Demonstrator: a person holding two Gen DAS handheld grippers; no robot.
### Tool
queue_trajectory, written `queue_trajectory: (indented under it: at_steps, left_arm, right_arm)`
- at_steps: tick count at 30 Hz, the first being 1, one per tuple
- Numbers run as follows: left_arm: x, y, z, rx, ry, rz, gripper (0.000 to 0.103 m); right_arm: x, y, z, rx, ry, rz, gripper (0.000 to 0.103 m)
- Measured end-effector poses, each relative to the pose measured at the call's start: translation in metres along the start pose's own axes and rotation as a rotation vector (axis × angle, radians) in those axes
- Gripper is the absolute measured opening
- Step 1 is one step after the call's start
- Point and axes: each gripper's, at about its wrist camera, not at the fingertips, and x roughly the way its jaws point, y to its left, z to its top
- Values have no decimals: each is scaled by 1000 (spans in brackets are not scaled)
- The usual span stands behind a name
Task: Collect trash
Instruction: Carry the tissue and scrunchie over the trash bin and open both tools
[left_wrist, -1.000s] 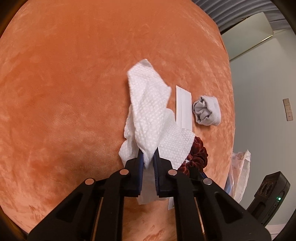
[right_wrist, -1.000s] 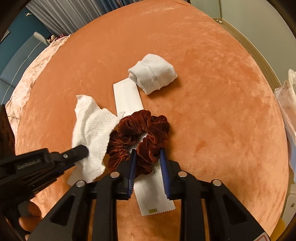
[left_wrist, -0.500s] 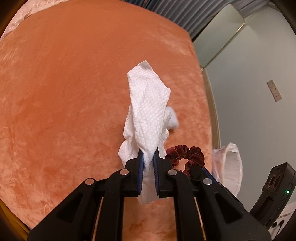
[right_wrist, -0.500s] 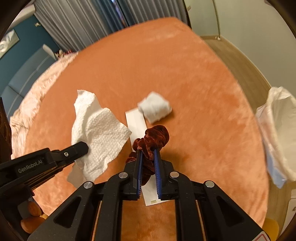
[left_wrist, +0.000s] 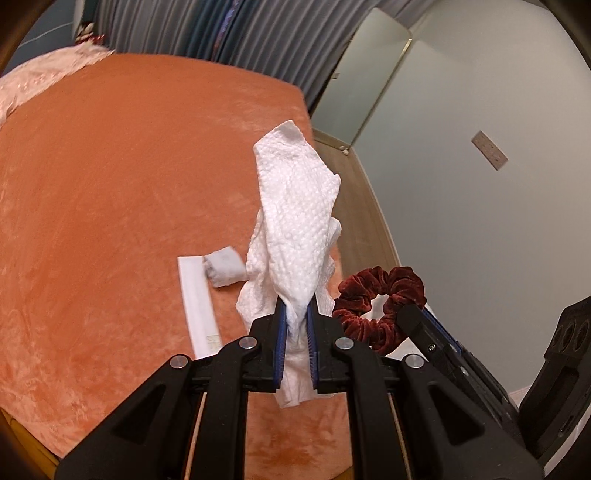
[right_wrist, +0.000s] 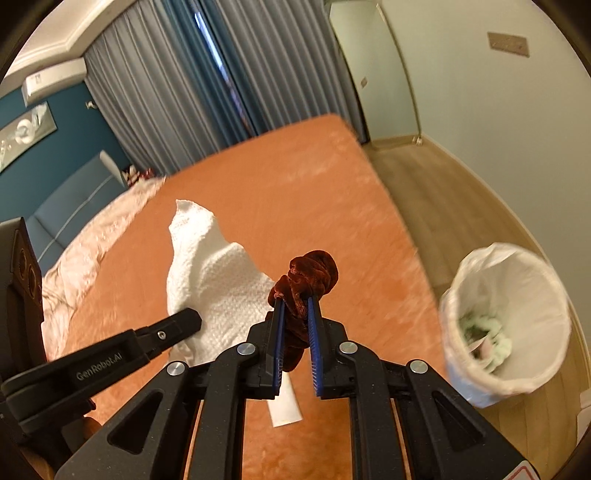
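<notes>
We see the left gripper (left_wrist: 295, 314) nearly closed, clamped on a white paper towel (left_wrist: 295, 221) lifted over the orange bed (left_wrist: 110, 184). The right gripper (right_wrist: 295, 306) pinches a dark red scrunchie (right_wrist: 310, 273), also raised. At right on the floor, a lined bin (right_wrist: 461, 295) holds crumpled scraps (right_wrist: 484, 332).

Each camera rides just behind its own fingers, looking forward and down over the orange bed (left_wrist: 110, 206). Both views share the bed, the curtains (right_wrist: 166, 92) and the far wall.
</notes>
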Motion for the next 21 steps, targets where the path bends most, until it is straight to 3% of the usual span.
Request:
queue_trajectory:
  at_steps: [12, 21]
  left_arm:
    - [-5, -97, -15, 158, -11, -59, 10]
    - [33, -164, -33, 258, 56, -106, 10]
  right_arm:
    - [-67, -66, 16, 46, -126, -72, 12]
    - [-95, -135, 18, 133, -168, -155, 12]
